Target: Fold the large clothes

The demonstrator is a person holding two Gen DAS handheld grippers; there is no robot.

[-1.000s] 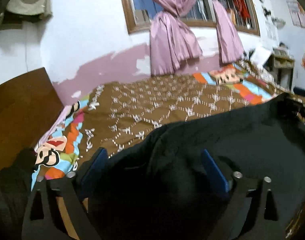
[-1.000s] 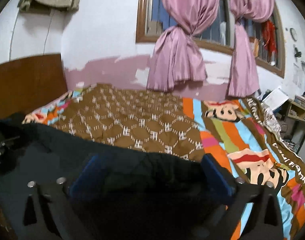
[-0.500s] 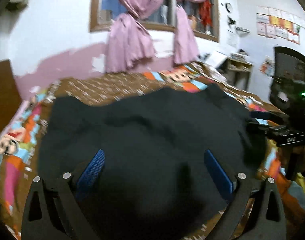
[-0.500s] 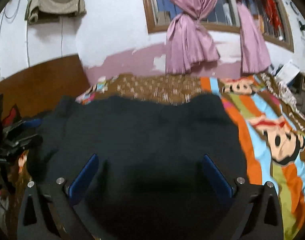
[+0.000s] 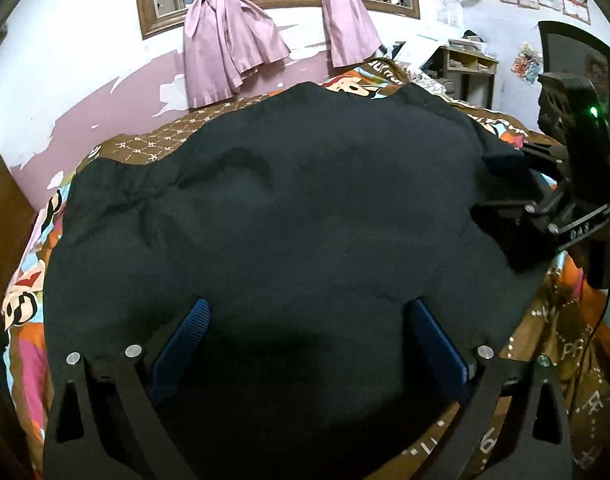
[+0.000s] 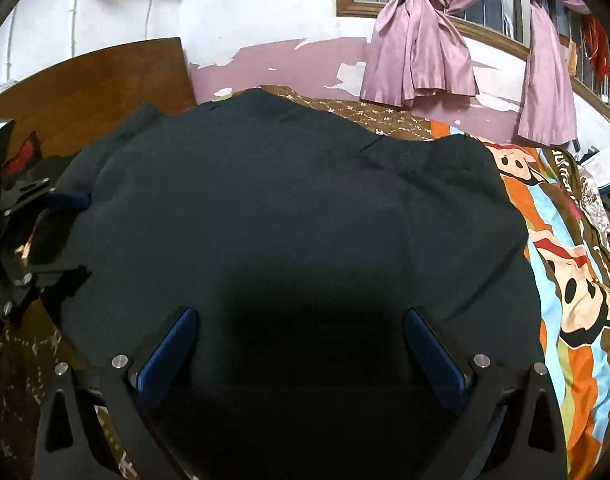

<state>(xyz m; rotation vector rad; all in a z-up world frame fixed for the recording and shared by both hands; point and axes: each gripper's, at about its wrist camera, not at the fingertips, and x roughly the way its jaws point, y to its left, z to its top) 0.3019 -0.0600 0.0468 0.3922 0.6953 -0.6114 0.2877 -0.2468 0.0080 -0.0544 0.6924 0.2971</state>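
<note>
Two black tongs, left (image 5: 305, 344) and right (image 6: 301, 348), are spread wide over the big dark cloth garment (image 5: 285, 208), which has just been laid flat ahead of them on the bright patterned bedspread (image 6: 565, 280). Folding can be started.

A dark garment (image 5: 305, 208) lies spread over the patterned bed (image 6: 577, 280).

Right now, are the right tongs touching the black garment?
Touching. The left wrist view shows the black garment running between the spread fingers of the right tongs, its edge against the upper blue pad.
</note>
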